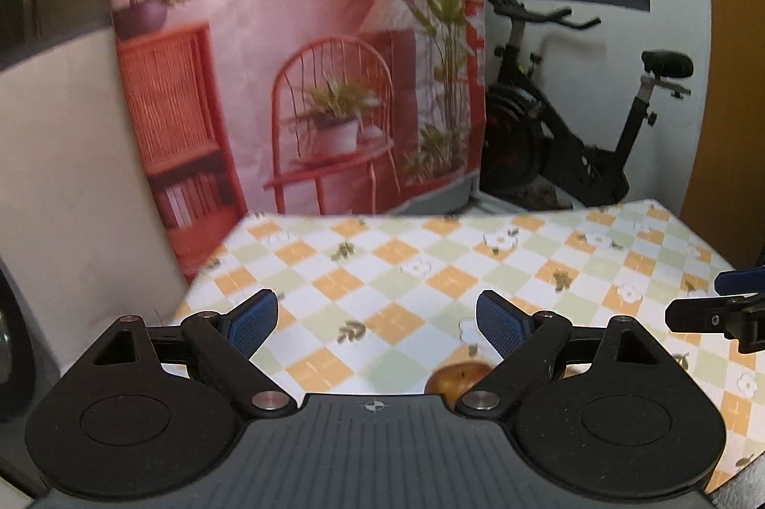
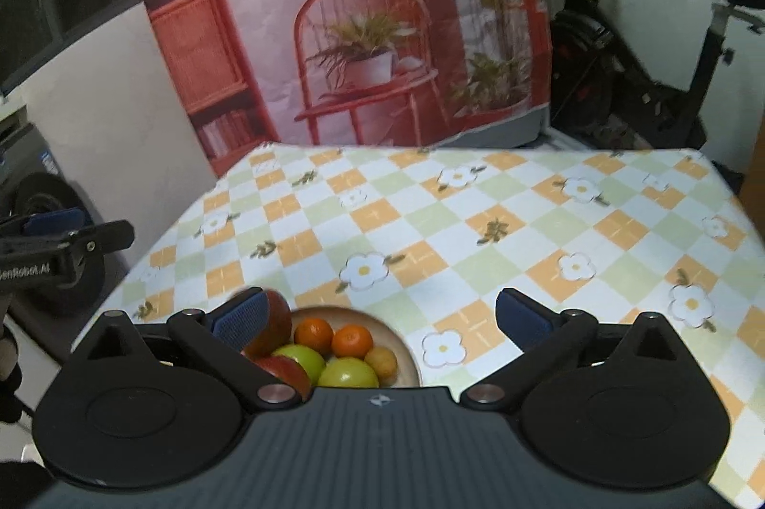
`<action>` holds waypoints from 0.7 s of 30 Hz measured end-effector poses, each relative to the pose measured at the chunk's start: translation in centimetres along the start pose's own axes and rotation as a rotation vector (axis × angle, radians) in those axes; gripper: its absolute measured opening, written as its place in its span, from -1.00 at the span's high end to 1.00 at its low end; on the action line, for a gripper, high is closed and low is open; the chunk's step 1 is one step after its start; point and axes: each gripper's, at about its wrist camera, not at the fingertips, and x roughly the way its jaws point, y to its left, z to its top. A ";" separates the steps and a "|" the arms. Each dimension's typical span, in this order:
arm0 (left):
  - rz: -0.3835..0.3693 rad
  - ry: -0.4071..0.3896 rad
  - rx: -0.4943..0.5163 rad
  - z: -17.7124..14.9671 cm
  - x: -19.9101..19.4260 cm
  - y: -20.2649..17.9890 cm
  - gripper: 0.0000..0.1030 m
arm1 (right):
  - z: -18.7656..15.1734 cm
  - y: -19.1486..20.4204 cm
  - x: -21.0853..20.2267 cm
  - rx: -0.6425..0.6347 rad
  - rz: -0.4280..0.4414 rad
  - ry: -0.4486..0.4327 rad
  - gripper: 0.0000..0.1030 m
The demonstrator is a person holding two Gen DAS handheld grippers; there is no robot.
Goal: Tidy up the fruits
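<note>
Both tools stand spread wide with nothing between their ribbed blue pads: the right tool [image 2: 380, 320] hangs above a shallow round wooden bowl [image 2: 409, 358], and the left tool [image 1: 377, 318] hangs over bare cloth with one red-yellow apple [image 1: 456, 380] showing just below its right finger. In the right wrist view the left tool appears again at the left edge, off the tabletop's side.

The fruits lie heaped in the bowl, smooth and round. Counted where they show: two oranges [image 2: 313, 334], two green apples [image 2: 346, 373], two reddish apples, one [image 2: 272, 322] touching the right tool's left pad from behind and one [image 2: 284, 370] low at the tool body, and one small yellowish fruit [image 2: 382, 361] against the bowl's right wall. The near part of the bowl is hidden by the tool body, so more could lie there.

The tabletop [image 2: 526, 212] is covered by a glossy cloth in orange, pale green and white checks with printed white daisies and leaf sprigs. Its far edge and right corner are in view, and the whole stretch beyond and to the right of the bowl is open. Behind the far edge hangs a creased pink printed backdrop [image 2: 334, 7]; a black exercise bike [image 2: 645, 69] stands to its right.
</note>
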 end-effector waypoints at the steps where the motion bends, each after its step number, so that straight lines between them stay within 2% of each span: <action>1: -0.004 -0.014 -0.005 0.4 -0.6 0.0 -0.78 | 0.2 0.2 -0.5 0.000 -0.006 -0.011 -1.00; 5: -0.018 -0.055 -0.014 1.1 -2.5 -0.6 -0.78 | 1.2 1.2 -2.9 0.002 -0.033 -0.068 -1.00; 10: -0.021 -0.056 -0.036 1.0 -3.5 -1.1 -0.79 | 1.9 2.2 -4.5 -0.018 -0.071 -0.120 -1.00; 21: -0.020 -0.031 -0.060 0.6 -3.3 -0.9 -0.79 | 1.5 3.6 -4.6 -0.055 -0.089 -0.126 -1.00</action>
